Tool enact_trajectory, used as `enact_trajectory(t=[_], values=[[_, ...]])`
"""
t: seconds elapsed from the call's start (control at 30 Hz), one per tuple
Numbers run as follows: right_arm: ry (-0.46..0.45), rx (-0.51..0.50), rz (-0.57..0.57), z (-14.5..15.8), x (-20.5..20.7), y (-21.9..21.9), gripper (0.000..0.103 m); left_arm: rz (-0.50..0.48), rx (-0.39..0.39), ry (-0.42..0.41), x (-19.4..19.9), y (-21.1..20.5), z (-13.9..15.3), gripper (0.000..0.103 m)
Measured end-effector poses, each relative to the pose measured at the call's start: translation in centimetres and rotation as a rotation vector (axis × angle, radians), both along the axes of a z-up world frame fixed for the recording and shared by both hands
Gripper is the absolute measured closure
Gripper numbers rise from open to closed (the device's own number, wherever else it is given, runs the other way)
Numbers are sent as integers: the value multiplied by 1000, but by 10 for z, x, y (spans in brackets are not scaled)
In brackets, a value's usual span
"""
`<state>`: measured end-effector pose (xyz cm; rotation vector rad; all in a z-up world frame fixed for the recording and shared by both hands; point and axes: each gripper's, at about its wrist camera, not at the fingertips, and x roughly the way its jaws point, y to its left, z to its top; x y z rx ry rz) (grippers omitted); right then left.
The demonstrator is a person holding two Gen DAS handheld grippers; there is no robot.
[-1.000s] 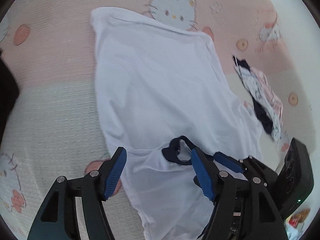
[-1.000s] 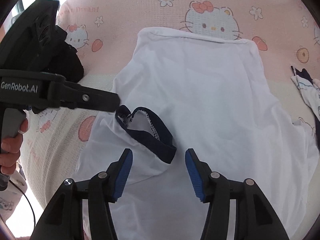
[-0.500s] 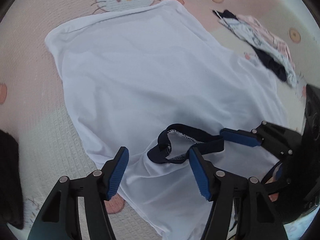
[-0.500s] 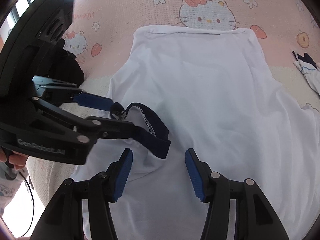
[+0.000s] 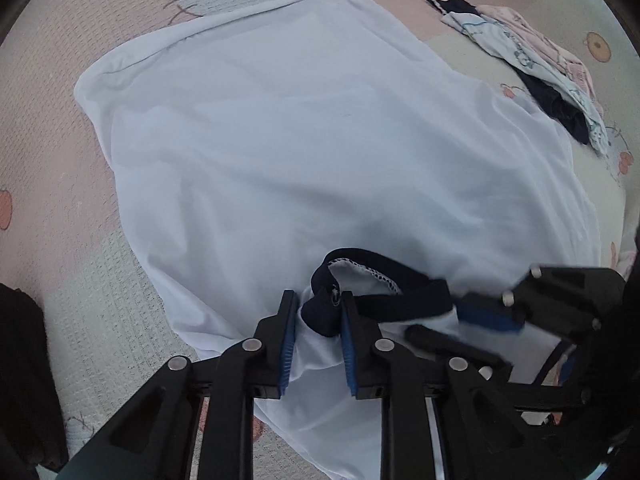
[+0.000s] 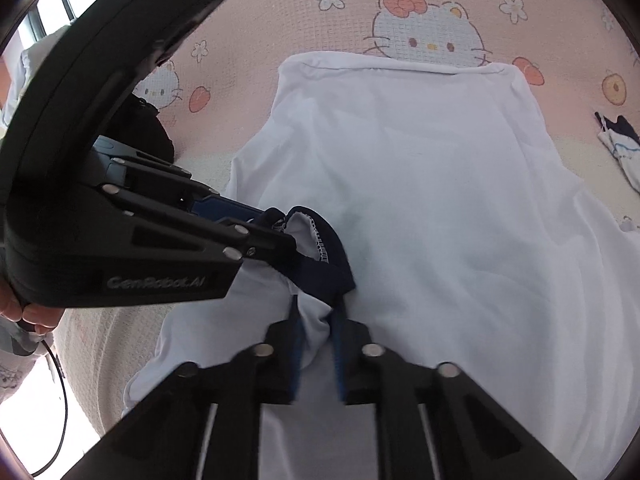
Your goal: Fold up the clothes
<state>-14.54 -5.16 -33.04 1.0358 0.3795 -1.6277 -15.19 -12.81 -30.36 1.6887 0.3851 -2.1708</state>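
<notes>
**Both grippers closed on the collar end, ready to start the fold**

I see the pink cartoon-cat print bedspread (image 5: pixel 52 128) first, with the white soft cotton T-shirt (image 5: pixel 304 136) spread flat across it, hem at the far side, neck end nearest me. A small heap of patterned and dark clothes (image 5: pixel 552 76) lies well apart to the right, and a black garment (image 6: pixel 148 128) off to the left. No basket or bin is in view, so nothing is contained.

My left gripper (image 5: pixel 316 312) has just been closing and now pinches the shirt's navy ribbed neckband (image 5: pixel 384 292) with white cloth between the pads. My right gripper (image 6: pixel 316 320) has likewise just closed on the neckband's other side and the cloth below it.

I judge this the grasp before the first fold: next I should lift both sides evenly and carry the collar toward the hem, keeping the cloth taut.
</notes>
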Motion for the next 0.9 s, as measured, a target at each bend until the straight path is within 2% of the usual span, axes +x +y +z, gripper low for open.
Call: enact_trajectory(t=[0.07,0.17,0.27,0.37,0.5,0.63,0.7,0.73,0.77,0.8,0.83,0.9], values=[[23,-4,1,3,3,2,97,52,-6,-19,-3,-4,-2,86],[37,42,-19,2,5,4,98,113,5,12,-6,-12,1,86],[-38,32,-53,-1,-2,11,98,200,49,84,-2,-28,10,86],[-81,37,-61,-4,-10,16,98,258,51,128,3,-41,18,87],[-148,37,-66,-6,-16,22,98,264,31,163,12,-50,31,87],[-171,9,-43,-4,-14,27,96,304,58,260,29,-54,49,86],[-192,19,-39,-2,-13,27,89,327,83,297,41,-56,57,85],[-202,24,-37,-1,-13,27,70,337,85,309,45,-55,60,83],[-227,13,-27,1,-12,29,53,346,84,322,50,-53,63,80],[-242,3,-20,3,-11,29,48,355,79,340,59,-52,66,70],[-257,-7,-12,5,-9,29,43,358,85,372,63,-52,69,51],[-248,8,-22,8,-6,29,43,361,113,431,65,-52,74,25]])
